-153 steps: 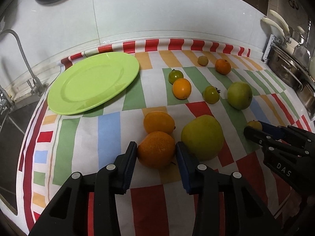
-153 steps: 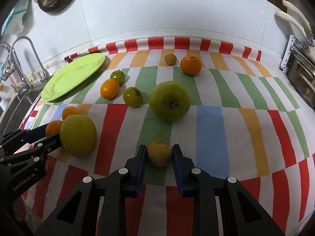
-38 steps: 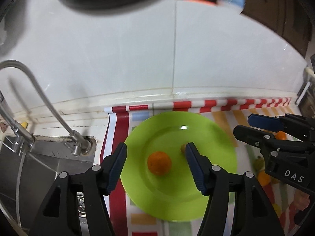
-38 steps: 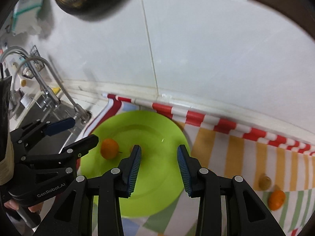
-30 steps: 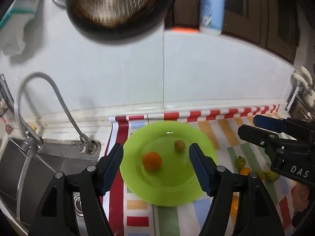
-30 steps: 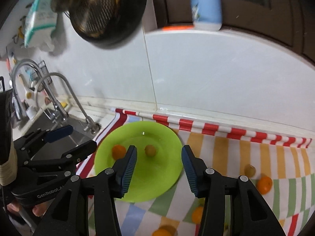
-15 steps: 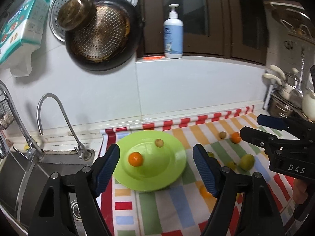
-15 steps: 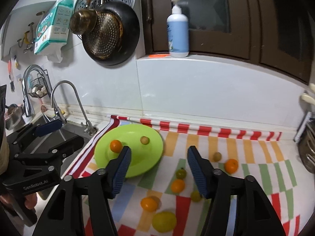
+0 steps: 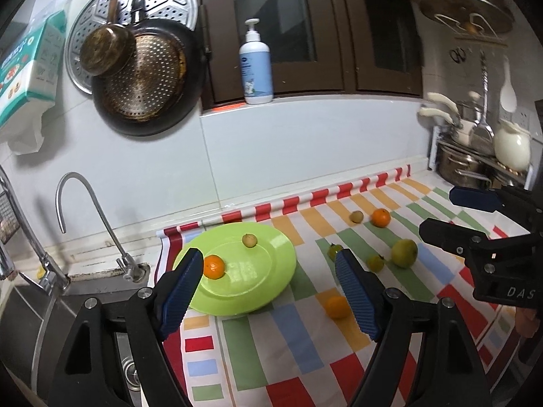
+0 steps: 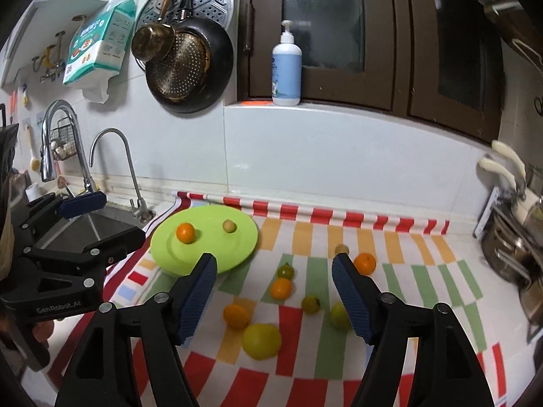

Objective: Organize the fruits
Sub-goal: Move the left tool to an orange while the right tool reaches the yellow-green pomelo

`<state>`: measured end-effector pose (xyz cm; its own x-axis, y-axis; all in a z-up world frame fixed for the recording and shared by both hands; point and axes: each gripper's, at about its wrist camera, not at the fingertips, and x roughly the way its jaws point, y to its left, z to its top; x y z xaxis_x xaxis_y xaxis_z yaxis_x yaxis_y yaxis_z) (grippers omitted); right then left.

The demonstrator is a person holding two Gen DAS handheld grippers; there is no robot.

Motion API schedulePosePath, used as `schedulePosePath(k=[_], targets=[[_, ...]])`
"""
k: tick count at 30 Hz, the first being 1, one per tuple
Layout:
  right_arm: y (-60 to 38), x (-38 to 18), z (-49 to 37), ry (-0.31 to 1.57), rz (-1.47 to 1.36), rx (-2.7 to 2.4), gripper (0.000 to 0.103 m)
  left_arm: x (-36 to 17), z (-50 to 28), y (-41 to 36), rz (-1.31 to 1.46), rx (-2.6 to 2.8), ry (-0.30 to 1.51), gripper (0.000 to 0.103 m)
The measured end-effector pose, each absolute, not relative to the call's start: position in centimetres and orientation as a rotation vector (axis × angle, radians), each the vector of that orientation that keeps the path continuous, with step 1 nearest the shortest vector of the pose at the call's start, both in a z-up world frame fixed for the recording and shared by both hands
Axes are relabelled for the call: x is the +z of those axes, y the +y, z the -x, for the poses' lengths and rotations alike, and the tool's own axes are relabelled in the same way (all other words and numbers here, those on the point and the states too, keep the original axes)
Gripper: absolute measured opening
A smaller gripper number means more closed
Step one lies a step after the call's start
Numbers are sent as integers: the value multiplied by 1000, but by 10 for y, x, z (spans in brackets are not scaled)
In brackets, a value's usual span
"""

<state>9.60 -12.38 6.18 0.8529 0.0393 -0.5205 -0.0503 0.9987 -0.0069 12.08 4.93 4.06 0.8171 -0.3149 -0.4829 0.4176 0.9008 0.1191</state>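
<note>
Two wrist cameras look forward and slightly down over a kitchen tabletop [image 9: 298, 366] from well back; the left view sits nearer the sink, at nine o'clock. Both share the green plate [image 9: 268, 281] [image 10: 244, 240], striped cloth [image 10: 400, 247] and wall.

My left gripper [image 9: 268, 291] is black plastic with silver screws at its joints and ribbed blue pads [image 9: 178, 291] lining both fingers; white "GenRobot.AI" lettering marks its side. My right gripper [image 10: 273, 300] matches it, black with blue ribbed pads, stamped "DAS" in white.
</note>
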Motion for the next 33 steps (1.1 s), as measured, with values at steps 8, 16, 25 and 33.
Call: schedulePosePath(k=[8, 16, 25, 33], targets=[[-124, 32, -83, 595, 18, 6, 71, 14, -115, 41, -332, -452, 472, 80], [-120, 1, -86, 680, 54, 6, 71, -20, -116, 33, -445, -545, 502, 80], [-119, -39, -108, 805, 34, 50, 71, -54, -137, 26, -484, -641, 596, 80], [-116, -63, -130, 871, 26, 83, 70, -76, -160, 17, -492, -708, 666, 78]])
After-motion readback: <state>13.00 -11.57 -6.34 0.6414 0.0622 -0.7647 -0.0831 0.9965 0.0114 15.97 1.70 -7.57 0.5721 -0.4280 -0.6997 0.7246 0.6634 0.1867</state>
